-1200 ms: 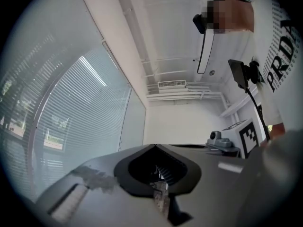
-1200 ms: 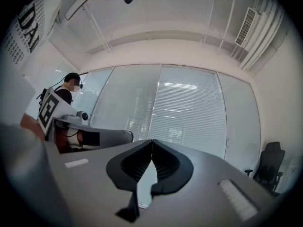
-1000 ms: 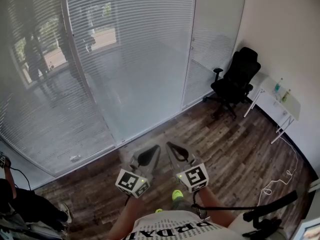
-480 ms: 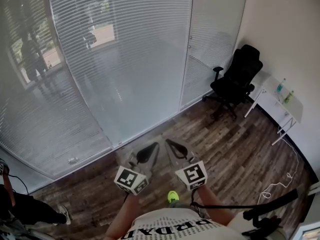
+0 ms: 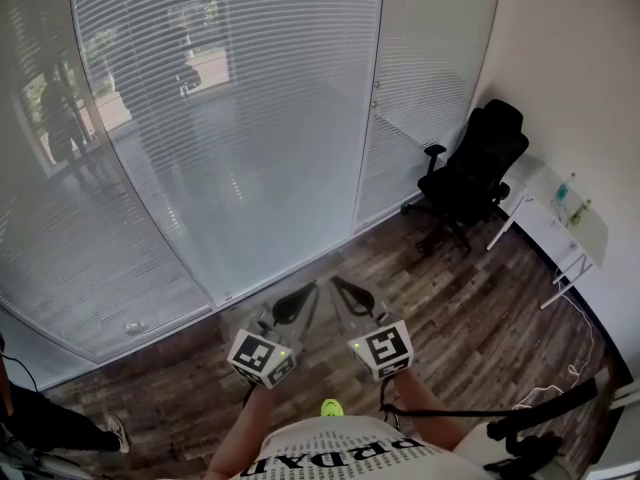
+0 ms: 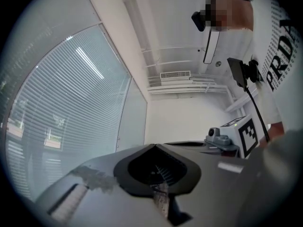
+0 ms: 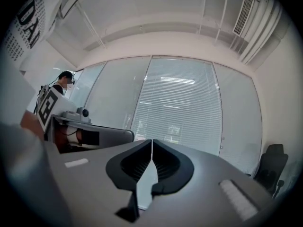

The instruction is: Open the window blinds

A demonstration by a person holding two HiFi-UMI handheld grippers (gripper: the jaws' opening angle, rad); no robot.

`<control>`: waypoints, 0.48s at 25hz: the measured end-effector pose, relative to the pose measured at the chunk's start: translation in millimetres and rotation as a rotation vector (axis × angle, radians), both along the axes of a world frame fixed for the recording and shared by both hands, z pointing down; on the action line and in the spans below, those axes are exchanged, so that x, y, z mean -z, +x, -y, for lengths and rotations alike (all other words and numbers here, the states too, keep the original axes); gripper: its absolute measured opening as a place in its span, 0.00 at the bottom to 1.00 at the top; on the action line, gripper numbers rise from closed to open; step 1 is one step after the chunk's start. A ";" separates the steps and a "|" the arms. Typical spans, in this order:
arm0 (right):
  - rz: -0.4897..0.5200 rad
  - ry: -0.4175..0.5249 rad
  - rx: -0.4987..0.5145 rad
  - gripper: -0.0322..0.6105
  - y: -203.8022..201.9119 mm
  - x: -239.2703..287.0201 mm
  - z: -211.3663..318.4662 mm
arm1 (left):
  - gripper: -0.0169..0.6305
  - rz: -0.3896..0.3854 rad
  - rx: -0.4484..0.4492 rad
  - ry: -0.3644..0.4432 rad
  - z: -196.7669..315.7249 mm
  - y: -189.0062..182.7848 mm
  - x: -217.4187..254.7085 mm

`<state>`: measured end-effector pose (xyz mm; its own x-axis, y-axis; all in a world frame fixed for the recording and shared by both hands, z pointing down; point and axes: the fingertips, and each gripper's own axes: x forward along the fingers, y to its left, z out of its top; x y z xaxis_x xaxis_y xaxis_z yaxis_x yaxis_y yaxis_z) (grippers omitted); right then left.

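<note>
1. Window blinds (image 5: pixel 230 118) hang with their slats shut, spanning nine to one o'clock ahead of me, well apart from both grippers.
2. My left gripper (image 5: pixel 300 303) is clenched on nothing, its tips meeting.
3. My right gripper (image 5: pixel 345 296), just beside it at three o'clock, is clenched too and empty.
4. An office chair (image 5: pixel 475 173) stands at two o'clock.

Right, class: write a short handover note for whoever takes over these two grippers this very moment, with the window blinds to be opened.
Left gripper: shut, empty, held over the wooden floor.
Right gripper: shut, empty, close beside it.
Blinds: down across the glass panels ahead, apart from both grippers.
Done: nothing visible on the blinds.
Left: reach the blinds, find their control (not visible here), and open them.
</note>
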<state>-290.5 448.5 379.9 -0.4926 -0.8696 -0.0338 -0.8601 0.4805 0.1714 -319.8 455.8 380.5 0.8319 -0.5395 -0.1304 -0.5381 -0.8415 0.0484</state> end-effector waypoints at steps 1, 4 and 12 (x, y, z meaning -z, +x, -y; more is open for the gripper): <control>0.000 -0.002 0.000 0.07 5.2 -1.4 2.1 | 0.02 0.000 0.003 0.003 2.3 4.8 -0.2; 0.006 -0.009 0.002 0.07 22.9 -5.8 14.5 | 0.02 0.006 0.015 0.009 14.5 19.7 -1.7; 0.036 -0.027 -0.022 0.07 57.1 -13.0 50.9 | 0.02 0.033 -0.004 0.013 48.5 54.2 -3.3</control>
<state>-233.3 397.6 392.9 -0.4724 -0.8810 -0.0276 -0.8757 0.4656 0.1277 -265.6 407.3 383.8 0.8381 -0.5344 -0.1097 -0.5357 -0.8442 0.0198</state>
